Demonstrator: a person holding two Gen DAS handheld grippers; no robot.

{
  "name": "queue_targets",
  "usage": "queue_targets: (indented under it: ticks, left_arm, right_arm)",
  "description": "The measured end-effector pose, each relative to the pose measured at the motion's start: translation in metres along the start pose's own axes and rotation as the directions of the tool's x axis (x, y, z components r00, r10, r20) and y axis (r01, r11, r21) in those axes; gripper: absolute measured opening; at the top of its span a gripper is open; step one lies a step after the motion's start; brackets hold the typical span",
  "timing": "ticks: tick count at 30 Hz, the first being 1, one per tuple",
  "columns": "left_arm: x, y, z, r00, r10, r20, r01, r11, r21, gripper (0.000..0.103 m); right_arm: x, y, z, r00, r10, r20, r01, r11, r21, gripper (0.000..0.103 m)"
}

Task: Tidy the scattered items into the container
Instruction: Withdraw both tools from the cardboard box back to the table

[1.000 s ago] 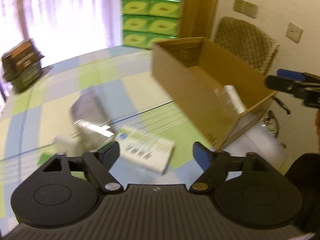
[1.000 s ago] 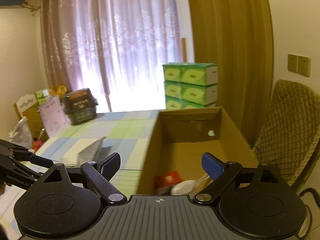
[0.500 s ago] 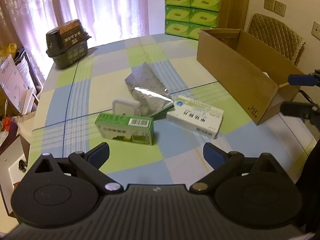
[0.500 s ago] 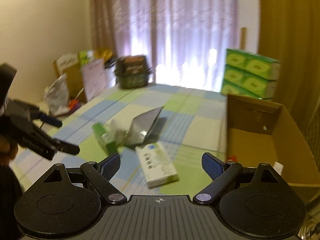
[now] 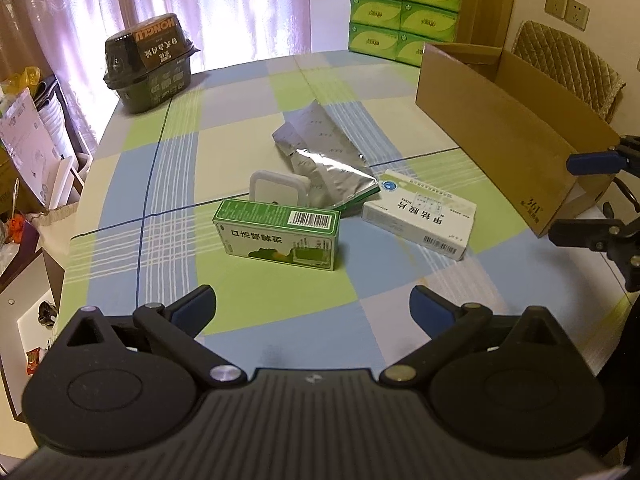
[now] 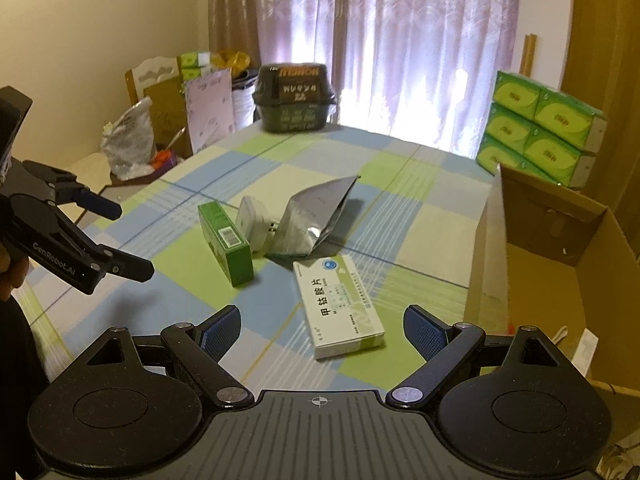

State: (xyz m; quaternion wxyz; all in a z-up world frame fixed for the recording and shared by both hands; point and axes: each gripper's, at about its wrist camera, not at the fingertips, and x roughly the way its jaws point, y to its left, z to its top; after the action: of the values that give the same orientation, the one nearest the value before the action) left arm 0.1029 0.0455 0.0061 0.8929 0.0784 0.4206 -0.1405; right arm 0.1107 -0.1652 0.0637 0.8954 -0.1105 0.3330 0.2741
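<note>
Both grippers are hovering above the table [image 5: 132,184] with nothing in them. The left gripper [image 5: 312,312] is holding its jaws spread wide over the near edge, facing the green box [image 5: 276,234]. The right gripper [image 6: 320,332] is also gaping open, with the white box [image 6: 340,306] lying on the cloth between its fingers' lines.

Four loose items are sitting clustered mid-table: the green box, a white plug [image 5: 276,190] just behind and touching it, a silver pouch [image 5: 324,160] lying flat beside the plug, and the white box, with the pouch's corner overlapping it.

The carton [image 5: 492,136] is standing open along the table's right edge, well apart from the cluster. Inside it, in the right wrist view, something red and some white bits are showing, too hidden to name.

A dark tub [image 5: 150,60] is resting at the far left corner, and stacked tissue packs [image 5: 404,12] are standing at the far edge behind the carton.
</note>
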Motion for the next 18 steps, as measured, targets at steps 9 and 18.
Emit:
queue_targets:
  ticks: [9,18]
  left_arm:
    - [0.019,0.011,0.007,0.999,-0.028,-0.024,0.03,0.994,0.105,0.101]
    - [0.044,0.017,0.015,0.996,-0.07,-0.055,0.083,0.953,0.293,0.101]
  right_arm:
    - [0.046,-0.001,0.011,0.995,0.023,-0.097,-0.027,0.999,-0.043,0.093]
    - [0.1,-0.018,0.032,0.971,0.027,-0.236,-0.043,0.997,-0.062,0.093]
